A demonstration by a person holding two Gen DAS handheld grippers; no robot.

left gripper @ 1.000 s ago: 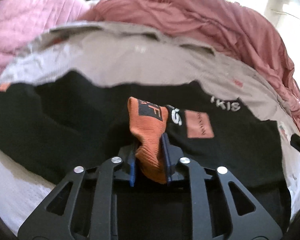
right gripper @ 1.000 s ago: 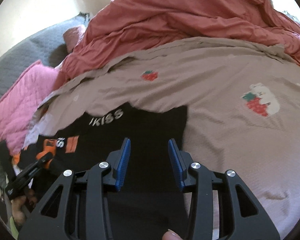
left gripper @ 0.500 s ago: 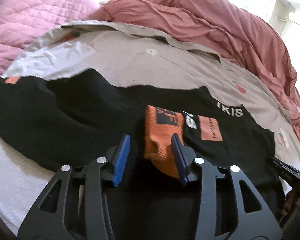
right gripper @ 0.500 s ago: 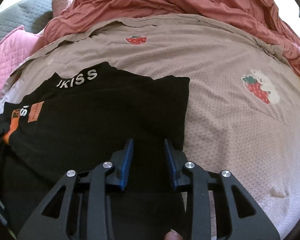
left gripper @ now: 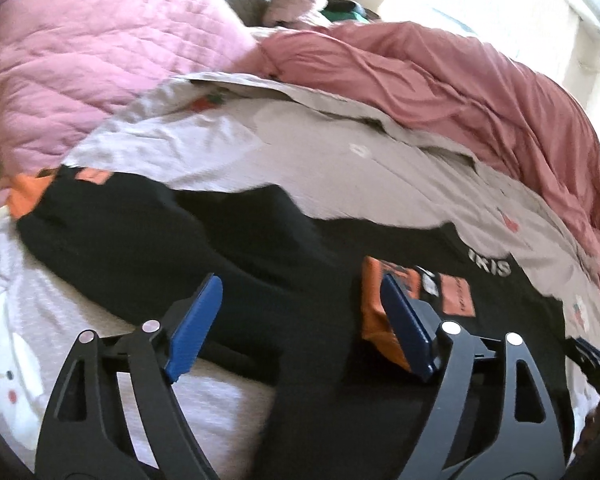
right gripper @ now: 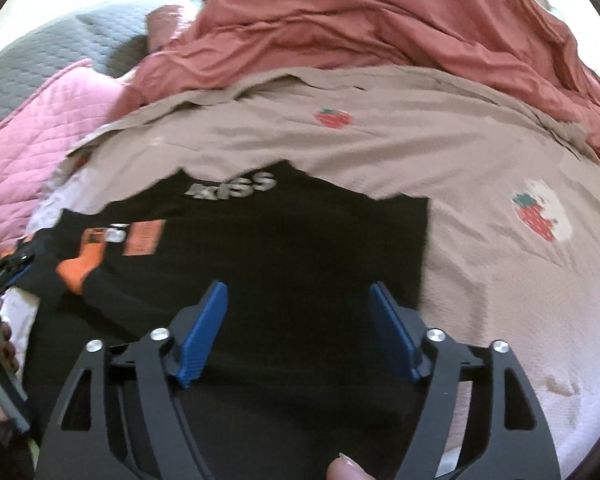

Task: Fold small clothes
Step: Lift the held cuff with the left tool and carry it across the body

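Your left gripper (left gripper: 300,320) is opening over the black long-sleeved top (left gripper: 228,248), nothing clamped. Its orange ribbed cuff (left gripper: 374,312) lies beside one pad. Your right gripper (right gripper: 299,330) is opening too, empty, near the taupe strawberry-print bedspread's (right gripper: 480,280) front edge.

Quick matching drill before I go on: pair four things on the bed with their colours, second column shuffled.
Things:
1. quilt
2. top
3. cuff
4. gripper pads

Colours:
A. orange
B. blue
C. pink
D. black

Pairs: 1-C, 2-D, 3-A, 4-B
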